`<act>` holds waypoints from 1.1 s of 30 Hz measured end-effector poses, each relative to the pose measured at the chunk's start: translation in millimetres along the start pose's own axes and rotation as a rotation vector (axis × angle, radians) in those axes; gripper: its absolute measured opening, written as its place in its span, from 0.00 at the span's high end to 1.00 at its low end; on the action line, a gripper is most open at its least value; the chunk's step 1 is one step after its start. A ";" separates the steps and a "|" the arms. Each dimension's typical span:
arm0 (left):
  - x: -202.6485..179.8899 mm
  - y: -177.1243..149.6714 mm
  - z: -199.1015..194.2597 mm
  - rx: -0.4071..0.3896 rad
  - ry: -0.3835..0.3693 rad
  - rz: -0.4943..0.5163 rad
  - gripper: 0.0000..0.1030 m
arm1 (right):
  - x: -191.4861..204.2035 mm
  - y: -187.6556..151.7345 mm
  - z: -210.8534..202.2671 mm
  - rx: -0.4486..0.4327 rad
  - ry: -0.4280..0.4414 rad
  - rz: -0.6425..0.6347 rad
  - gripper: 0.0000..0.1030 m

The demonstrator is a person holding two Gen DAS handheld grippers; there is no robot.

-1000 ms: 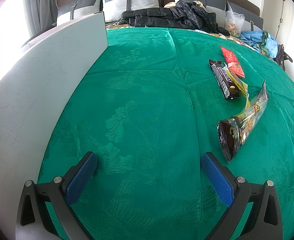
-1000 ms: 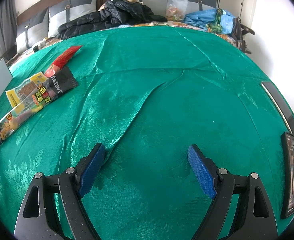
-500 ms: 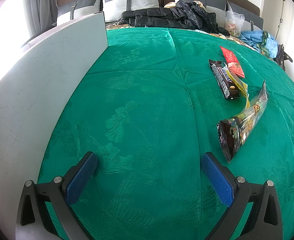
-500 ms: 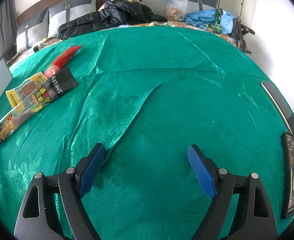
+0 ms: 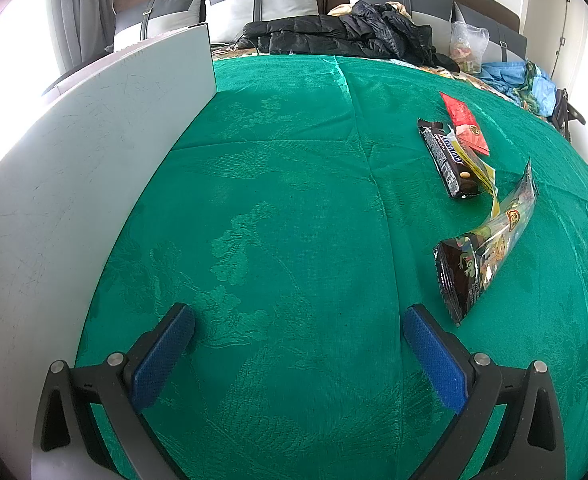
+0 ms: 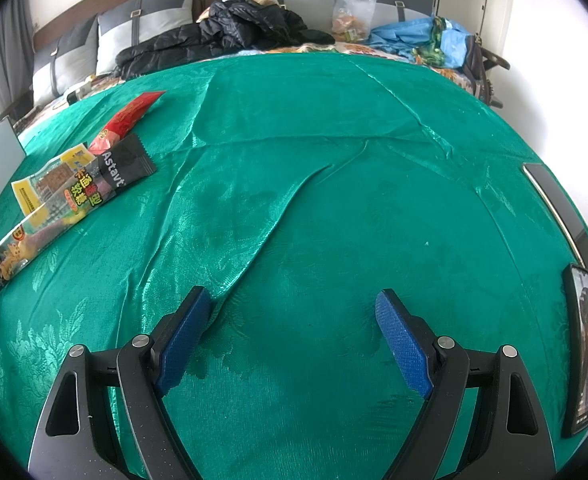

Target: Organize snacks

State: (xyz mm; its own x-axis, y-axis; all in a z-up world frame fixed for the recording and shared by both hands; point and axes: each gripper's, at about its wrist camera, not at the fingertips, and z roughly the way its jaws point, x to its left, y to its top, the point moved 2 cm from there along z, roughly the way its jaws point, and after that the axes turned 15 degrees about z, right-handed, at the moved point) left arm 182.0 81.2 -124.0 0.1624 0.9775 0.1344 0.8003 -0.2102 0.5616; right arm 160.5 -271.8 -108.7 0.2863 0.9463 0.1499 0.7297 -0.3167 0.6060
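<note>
1. Left gripper (image 5: 298, 314): jaws spread wide, nothing between them. Both blue pads hang low over the green cloth (image 5: 278, 208); contact with the cloth cannot be confirmed.
2. Right gripper (image 6: 294, 300): jaws likewise spread wide and empty, over a creased part of the same cloth. A raised fold runs up and away from beside its left pad.
3. White panel (image 5: 74, 184): stands upright along the left edge of the cloth in the left wrist view, just beside the left gripper's left finger.
4. Snacks, left wrist view: all lie to the right of the left gripper, apart from it. Nearest is a long clear-and-dark packet (image 5: 490, 240), lying diagonally. Beyond it lies a dark chocolate bar (image 5: 446, 158), with a yellow packet (image 5: 478, 168) overlapping its right side and a red packet (image 5: 464, 122) farthest back.
5. Snacks, right wrist view: the same group sits at the far left, well apart from the right gripper, with a black wrapper marked "Astavt" (image 6: 124, 166) on top.
6. Phone (image 6: 584, 360): lies at the right edge of the cloth, screen lit, with a dark flat device (image 6: 558, 208) beyond it.
7. Background: black jacket (image 5: 342, 34) and grey cushions (image 5: 262, 0) behind the cloth.
</note>
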 end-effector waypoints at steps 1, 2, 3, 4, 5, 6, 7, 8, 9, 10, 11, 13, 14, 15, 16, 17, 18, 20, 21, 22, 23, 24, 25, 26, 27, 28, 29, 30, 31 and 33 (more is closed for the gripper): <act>0.2 -0.4 -0.3 0.000 0.000 0.000 0.00 | 0.3 0.0 0.0 0.000 0.000 0.000 0.16; 0.0 0.0 0.0 0.000 0.000 0.000 0.00 | 0.0 0.1 0.1 0.000 0.000 0.000 0.16; 0.1 -0.2 -0.2 0.000 0.000 0.000 0.00 | 0.2 0.1 0.0 0.000 0.000 0.000 0.16; -0.1 0.0 -0.1 0.000 0.000 0.000 0.00 | 0.3 0.1 0.0 0.000 0.000 0.000 0.16; 0.1 -0.1 -0.2 0.000 0.000 0.000 0.00 | 0.3 0.1 0.0 0.000 0.000 0.000 0.16; 0.0 0.0 -0.1 0.000 0.000 0.000 0.00 | 0.2 0.1 0.0 0.000 0.000 0.000 0.16; 0.3 -0.4 -0.4 0.000 0.000 0.000 0.00 | 0.1 0.1 0.0 0.000 0.000 0.000 0.16; 0.2 -0.2 -0.2 0.000 0.000 0.000 0.00 | 0.1 0.1 0.1 0.000 0.000 0.000 0.16; 0.2 0.0 -0.1 0.000 0.000 0.000 0.00 | 0.3 0.1 0.0 0.000 0.000 0.000 0.16; 0.5 -0.5 -0.5 0.000 0.000 0.000 0.00 | 0.4 0.0 0.0 0.000 0.000 0.000 0.16; 0.3 -0.1 -0.2 0.000 0.000 0.000 0.00 | 0.4 0.0 0.0 0.000 0.000 0.000 0.16; 0.7 -0.6 -0.5 0.000 0.000 0.000 0.00 | 0.4 0.0 0.0 0.000 0.000 0.000 0.16; 0.5 -0.2 -0.3 0.000 0.000 0.000 0.00 | 0.1 0.1 0.1 0.000 0.001 0.001 0.16; 0.4 -0.1 -0.2 0.000 0.000 0.000 0.00 | 0.3 0.1 0.0 0.000 0.001 0.001 0.16; 0.5 -0.2 -0.3 0.000 0.000 0.000 0.00 | 0.5 0.1 0.0 0.000 0.000 0.000 0.16; 0.4 -0.1 -0.2 0.001 0.000 0.000 0.00 | 0.4 0.1 0.1 0.000 0.000 0.000 0.16; 0.4 -0.1 -0.2 0.000 0.000 0.000 0.00 | 0.1 0.1 0.2 0.000 0.001 0.000 0.16; 0.3 -0.1 -0.2 0.001 0.000 0.000 0.00 | 0.4 0.1 0.1 0.000 0.001 0.000 0.16; 0.3 0.0 -0.2 0.001 0.000 0.000 0.00 | 0.3 0.1 0.1 0.000 0.001 0.000 0.16; 0.3 0.0 -0.2 0.001 0.000 0.000 0.00 | 0.4 0.1 0.2 0.000 0.002 0.001 0.16; 0.3 0.0 -0.2 0.000 0.000 -0.001 0.00 | 0.5 0.1 0.2 0.000 0.002 0.001 0.16; 0.4 -0.1 -0.4 0.000 -0.001 -0.001 0.00 | 0.4 0.1 0.2 0.000 0.002 0.001 0.16; 0.1 0.6 -0.5 0.001 0.000 -0.001 0.00 | 0.5 0.1 0.2 0.000 0.002 0.001 0.16; 0.1 0.6 -0.5 0.001 0.000 -0.001 0.00 | 0.2 0.1 0.3 0.000 0.002 0.001 0.16; 0.0 0.6 -0.6 0.001 -0.001 0.001 0.00 | 0.4 0.1 0.3 0.000 0.002 0.001 0.16; -0.5 0.5 -1.0 0.004 -0.008 0.010 0.00 | 0.5 0.1 0.2 0.000 0.002 0.001 0.16; -1.8 1.0 -1.8 0.023 -0.029 0.035 0.00 | 0.2 0.1 0.3 0.000 0.002 0.001 0.16; -2.9 1.7 -4.0 0.043 -0.059 0.050 0.01 | 0.5 0.0 0.3 0.000 0.002 0.001 0.16; -4.1 2.5 -11.6 0.038 -0.103 0.058 0.02 | 0.4 0.0 0.3 0.000 0.002 0.001 0.16; -7.5 10.2 -30.8 -0.027 -0.131 0.079 0.02 | 0.6 0.0 0.3 0.000 0.001 0.001 0.16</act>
State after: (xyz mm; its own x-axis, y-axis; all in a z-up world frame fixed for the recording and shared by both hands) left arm 171.2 71.2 -94.1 0.2993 0.9514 0.0724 0.7668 -0.2850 0.5752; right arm 160.8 -271.2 -108.9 0.2862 0.9462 0.1512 0.7294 -0.3174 0.6060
